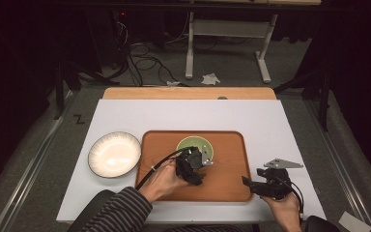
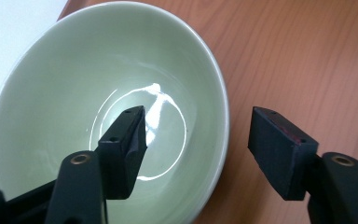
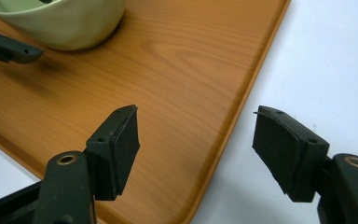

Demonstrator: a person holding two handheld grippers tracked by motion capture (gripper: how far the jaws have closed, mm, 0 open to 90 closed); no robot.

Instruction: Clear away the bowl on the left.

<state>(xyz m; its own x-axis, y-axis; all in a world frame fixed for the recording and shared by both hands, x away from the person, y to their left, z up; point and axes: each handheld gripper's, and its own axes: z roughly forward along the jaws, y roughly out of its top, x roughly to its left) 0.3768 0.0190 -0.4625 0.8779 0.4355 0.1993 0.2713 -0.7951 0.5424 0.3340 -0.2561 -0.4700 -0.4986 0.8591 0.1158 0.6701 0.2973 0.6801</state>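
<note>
Release looks done: we see the left gripper (image 2: 193, 149) wide open astride the green bowl's (image 2: 65, 84) rim, gripping nothing, so next we lift it clear of the tray (image 1: 232, 145) at frame centre

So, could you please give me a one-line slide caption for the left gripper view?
Open left gripper straddling the rim of an empty green bowl on a wooden tray.

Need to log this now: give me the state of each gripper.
Left gripper: open, jaws astride the green bowl's rim, not pressing it.
Right gripper: open, holding nothing, over the wooden tray's edge.
</note>
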